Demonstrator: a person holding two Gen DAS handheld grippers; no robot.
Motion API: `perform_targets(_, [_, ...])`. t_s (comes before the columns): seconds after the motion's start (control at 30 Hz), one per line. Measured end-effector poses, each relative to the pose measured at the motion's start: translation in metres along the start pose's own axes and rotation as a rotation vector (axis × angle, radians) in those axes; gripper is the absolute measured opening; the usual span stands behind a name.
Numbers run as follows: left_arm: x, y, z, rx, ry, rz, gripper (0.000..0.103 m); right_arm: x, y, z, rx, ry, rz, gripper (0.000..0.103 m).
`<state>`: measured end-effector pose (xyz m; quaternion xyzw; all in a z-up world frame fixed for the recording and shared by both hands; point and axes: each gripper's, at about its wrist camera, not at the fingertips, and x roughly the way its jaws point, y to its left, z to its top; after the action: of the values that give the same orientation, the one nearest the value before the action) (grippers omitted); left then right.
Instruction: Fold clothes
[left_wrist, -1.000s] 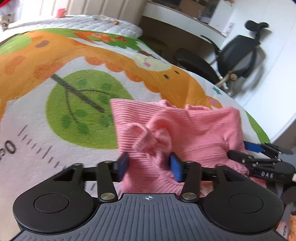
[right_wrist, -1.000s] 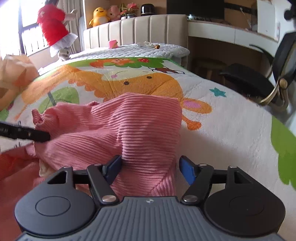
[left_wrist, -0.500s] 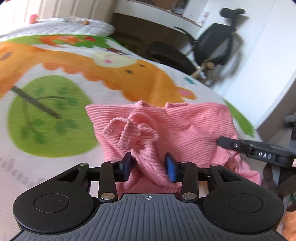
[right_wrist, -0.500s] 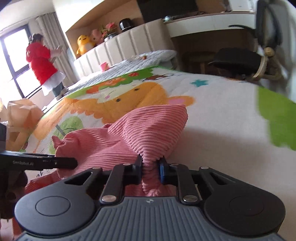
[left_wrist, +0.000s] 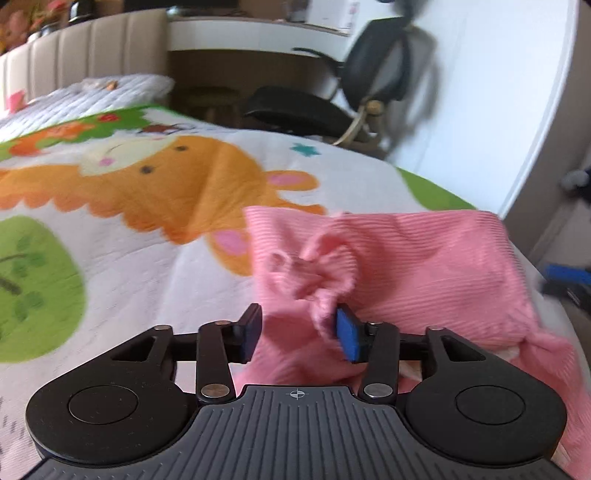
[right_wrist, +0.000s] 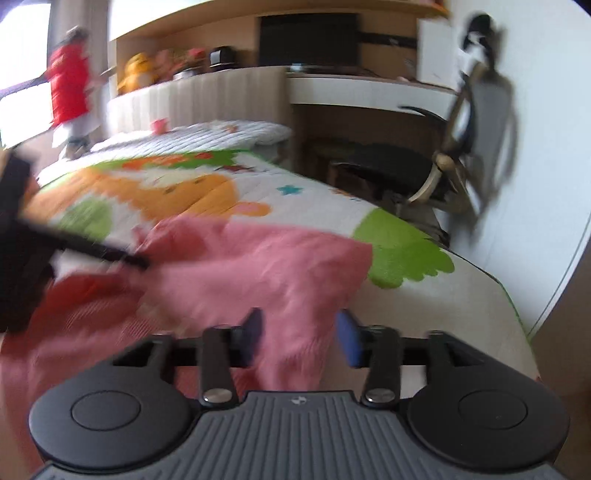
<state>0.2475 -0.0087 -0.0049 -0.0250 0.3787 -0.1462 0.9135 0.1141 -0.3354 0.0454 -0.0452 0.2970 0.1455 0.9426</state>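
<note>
On bed cover (left_wrist: 122, 266), near its foot edge: pink top (left_wrist: 417, 254) bunched, part-folded. Left gripper (left_wrist: 299, 332) and right gripper (right_wrist: 301, 338) both spread wide, gripping nothing. Next: likely regrasp edge, flatten fold.

Each hand-held gripper, left (left_wrist: 299, 334) and right (right_wrist: 300, 336), has a ribbed dark-grey body with a small crosshair mark, two round black discs, silver screws on black linkage arms, and blue-padded fingers (left_wrist: 348, 338).

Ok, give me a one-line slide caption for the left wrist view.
Left hand-held gripper open over a bunched pink ribbed garment on the cartoon-print bedspread.
</note>
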Motion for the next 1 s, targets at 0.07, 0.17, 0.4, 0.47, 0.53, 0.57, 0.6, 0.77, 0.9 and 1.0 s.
perform_targets(0.07, [-0.007,0.002,-0.003,-0.003,0.003,0.002,0.056,-0.015,0.008,-0.019,-0.010,0.039,0.019,0.054])
perform_targets(0.17, [-0.019,0.005,-0.008,0.007,-0.002,0.003,0.056,-0.030,0.020,-0.051,-0.025,0.116,0.006,0.054])
perform_targets(0.4, [-0.040,-0.006,-0.017,0.023,0.040,-0.075,0.068,-0.059,0.024,-0.057,-0.069,0.122,-0.059,0.056])
perform_targets(0.47, [-0.046,-0.017,-0.020,0.044,0.064,-0.157,0.077,-0.062,0.022,-0.032,-0.079,0.048,-0.049,0.057])
perform_targets(0.53, [-0.050,-0.033,-0.025,0.091,0.091,-0.254,0.080,-0.054,0.023,-0.003,-0.084,-0.018,-0.017,0.057])
perform_targets(0.57, [-0.051,-0.040,-0.028,0.110,0.112,-0.293,0.084,-0.045,0.024,0.010,-0.092,-0.039,0.000,0.057])
perform_targets(0.6, [-0.051,-0.047,-0.033,0.123,0.139,-0.316,0.086,-0.032,0.026,0.023,-0.104,-0.051,0.016,0.057])
perform_targets(0.77, [-0.034,-0.067,-0.050,0.162,0.269,-0.291,0.094,0.064,0.053,0.074,-0.122,0.017,0.138,0.044])
perform_targets(0.9, [-0.034,-0.066,-0.053,0.161,0.270,-0.298,0.096,0.136,0.081,0.084,-0.137,0.089,0.224,0.044])
perform_targets(1.0, [-0.034,-0.063,-0.054,0.162,0.266,-0.313,0.097,0.174,0.096,0.077,-0.156,0.130,0.195,0.044])
